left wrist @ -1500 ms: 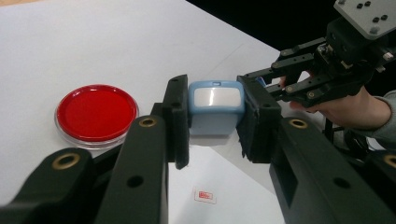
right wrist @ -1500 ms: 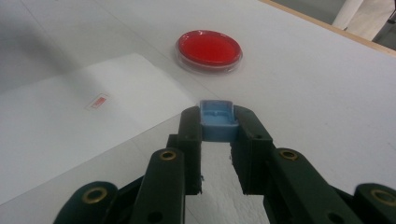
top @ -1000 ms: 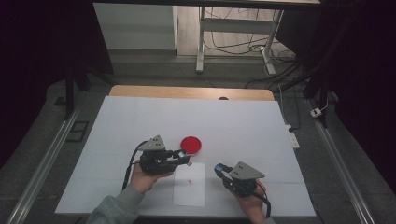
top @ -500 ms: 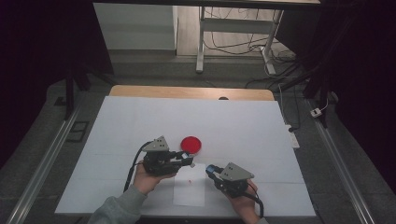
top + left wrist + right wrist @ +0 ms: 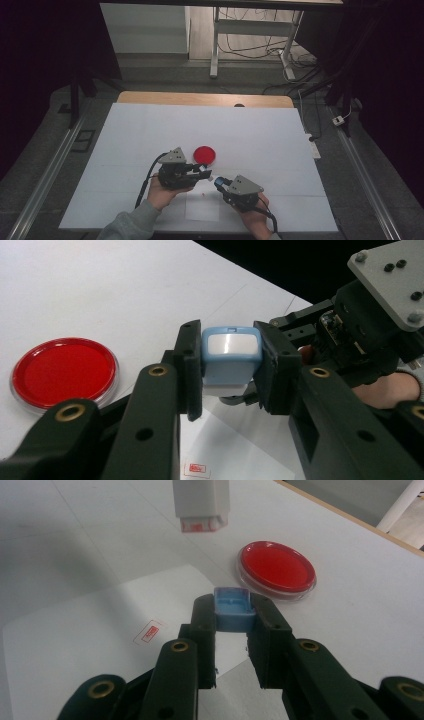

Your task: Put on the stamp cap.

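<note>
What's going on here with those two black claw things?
A person works at a white table with a gripper in each hand. The left gripper is clamped on a small stamp with a light blue top. The right gripper holds its blue cap. A sheet of paper bearing one red stamp mark lies below, beside a red ink pad.

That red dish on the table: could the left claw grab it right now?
Probably not yet: the left claw is shut on a stamp. The red dish lies uncovered beside it, with bare table between.
</note>
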Motion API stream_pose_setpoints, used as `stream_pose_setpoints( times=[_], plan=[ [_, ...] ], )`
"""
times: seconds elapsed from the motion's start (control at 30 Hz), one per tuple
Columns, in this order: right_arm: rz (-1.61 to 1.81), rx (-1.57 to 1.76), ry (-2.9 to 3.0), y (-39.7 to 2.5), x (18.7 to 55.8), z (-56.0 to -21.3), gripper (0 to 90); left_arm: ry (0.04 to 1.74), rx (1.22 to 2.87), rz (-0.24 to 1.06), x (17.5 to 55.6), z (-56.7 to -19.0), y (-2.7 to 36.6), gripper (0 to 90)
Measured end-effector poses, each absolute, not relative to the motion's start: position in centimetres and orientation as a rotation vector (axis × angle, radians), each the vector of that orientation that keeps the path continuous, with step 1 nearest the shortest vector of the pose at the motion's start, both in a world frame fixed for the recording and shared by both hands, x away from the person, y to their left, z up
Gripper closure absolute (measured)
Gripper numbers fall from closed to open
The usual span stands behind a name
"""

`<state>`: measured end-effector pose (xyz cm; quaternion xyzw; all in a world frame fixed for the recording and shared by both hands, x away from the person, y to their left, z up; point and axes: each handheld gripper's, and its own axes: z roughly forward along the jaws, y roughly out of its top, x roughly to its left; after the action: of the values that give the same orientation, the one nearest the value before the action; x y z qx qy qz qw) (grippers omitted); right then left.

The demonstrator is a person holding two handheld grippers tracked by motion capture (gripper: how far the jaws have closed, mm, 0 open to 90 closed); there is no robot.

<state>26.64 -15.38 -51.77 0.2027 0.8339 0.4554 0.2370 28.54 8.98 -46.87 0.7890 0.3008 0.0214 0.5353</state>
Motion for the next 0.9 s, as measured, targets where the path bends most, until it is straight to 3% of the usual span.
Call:
stream_pose_setpoints(
  times=[0.9],
  plan=[
    [1.210, 0.533, 2.233, -13.3, 26.2, -52.0, 73.4, 0.765, 1.872, 0.064, 28.4, -47.7, 7.9, 66.8]
  ],
)
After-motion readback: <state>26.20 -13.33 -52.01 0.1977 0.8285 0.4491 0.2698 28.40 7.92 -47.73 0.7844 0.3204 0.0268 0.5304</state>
